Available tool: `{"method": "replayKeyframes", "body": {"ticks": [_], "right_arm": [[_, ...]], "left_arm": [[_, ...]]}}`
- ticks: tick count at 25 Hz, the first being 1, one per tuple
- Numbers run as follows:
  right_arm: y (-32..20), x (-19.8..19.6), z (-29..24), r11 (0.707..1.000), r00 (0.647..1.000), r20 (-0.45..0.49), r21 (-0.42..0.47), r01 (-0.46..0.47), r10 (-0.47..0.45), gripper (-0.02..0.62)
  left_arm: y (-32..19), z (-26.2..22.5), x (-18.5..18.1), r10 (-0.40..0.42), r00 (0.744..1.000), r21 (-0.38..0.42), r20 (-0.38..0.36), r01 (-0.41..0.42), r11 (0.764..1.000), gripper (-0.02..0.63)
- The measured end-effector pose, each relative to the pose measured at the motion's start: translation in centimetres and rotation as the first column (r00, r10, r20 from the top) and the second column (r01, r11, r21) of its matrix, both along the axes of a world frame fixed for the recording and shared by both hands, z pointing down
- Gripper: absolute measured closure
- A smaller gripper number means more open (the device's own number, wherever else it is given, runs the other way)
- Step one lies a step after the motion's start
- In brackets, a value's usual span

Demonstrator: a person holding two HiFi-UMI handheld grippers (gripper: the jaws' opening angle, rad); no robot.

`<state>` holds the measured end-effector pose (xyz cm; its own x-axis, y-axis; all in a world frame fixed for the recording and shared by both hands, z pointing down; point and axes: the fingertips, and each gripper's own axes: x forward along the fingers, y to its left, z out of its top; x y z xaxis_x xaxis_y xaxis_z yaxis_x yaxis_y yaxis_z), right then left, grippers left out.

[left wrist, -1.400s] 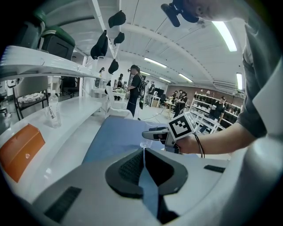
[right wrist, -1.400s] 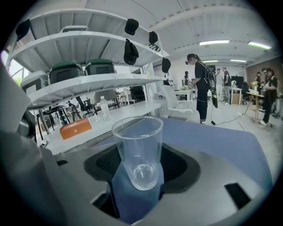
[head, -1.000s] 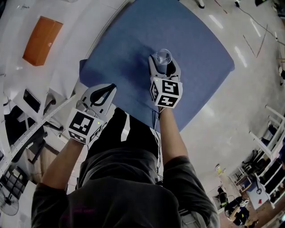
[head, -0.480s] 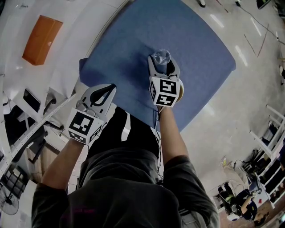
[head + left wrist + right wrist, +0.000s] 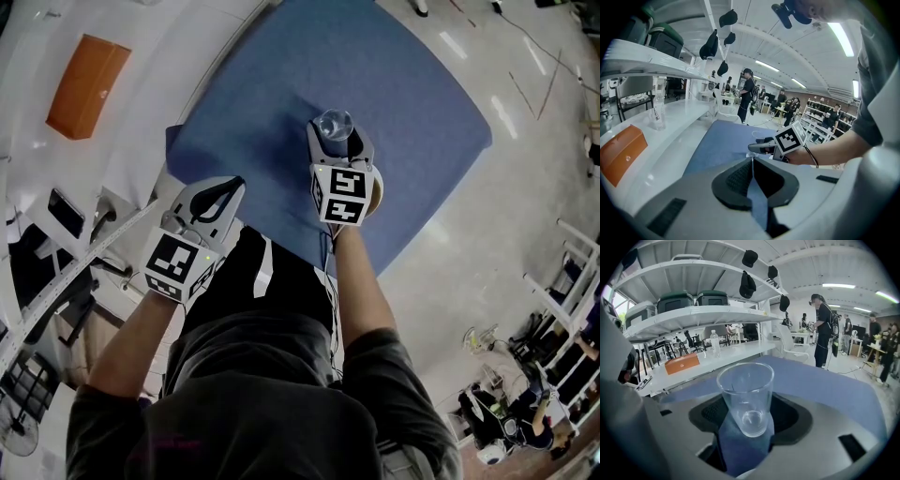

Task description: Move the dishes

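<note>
A clear, empty drinking glass (image 5: 746, 397) stands between the jaws of my right gripper (image 5: 747, 423), which is shut on its lower part. From the head view the glass (image 5: 335, 124) and right gripper (image 5: 336, 138) hang over the near part of the blue table top (image 5: 403, 84). My left gripper (image 5: 221, 190) is at the table's near left corner, shut with nothing in it. In the left gripper view its pads meet at the tip (image 5: 752, 161), and the right gripper (image 5: 761, 148) shows ahead over the blue top (image 5: 719, 140).
An orange box (image 5: 89, 84) lies on the white counter (image 5: 159, 56) left of the table, also visible as the orange box (image 5: 682, 363) near a plastic bottle (image 5: 715, 343). Shelves with bins rise above it. Several people stand across the room.
My right gripper has shifted slightly left with the glass in it. The left gripper has stayed where it was.
</note>
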<state>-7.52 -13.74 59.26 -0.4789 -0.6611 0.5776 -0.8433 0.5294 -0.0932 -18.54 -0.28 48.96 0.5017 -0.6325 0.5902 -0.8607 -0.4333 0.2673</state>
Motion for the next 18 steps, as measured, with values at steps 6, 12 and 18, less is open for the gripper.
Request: {"method": "replayKeyframes", "body": {"ticks": [6,12,18], "right_arm": [[0.4,0.0,0.3,1.000,0.999,-0.037,-0.022,0.009,-0.010,0.313],[0.4,0.1,0.2,0.999,0.998,-0.059,-0.042,0.009,-0.011,0.313],[0.5,0.1,0.4,0.998,0.996,-0.091,-0.062,0.012,-0.017,0.313]], "left_arm": [[-0.2,-0.3,0.3,0.009,1.000,0.011,-0.013,-0.009,1.000,0.594],[-0.2,-0.7,0.1,0.013,1.000,0.018,-0.017,-0.012,1.000,0.594],[-0.3,-1.1,-0.3,0.016,1.000,0.029,-0.022,-0.015,0.999,0.594]]}}
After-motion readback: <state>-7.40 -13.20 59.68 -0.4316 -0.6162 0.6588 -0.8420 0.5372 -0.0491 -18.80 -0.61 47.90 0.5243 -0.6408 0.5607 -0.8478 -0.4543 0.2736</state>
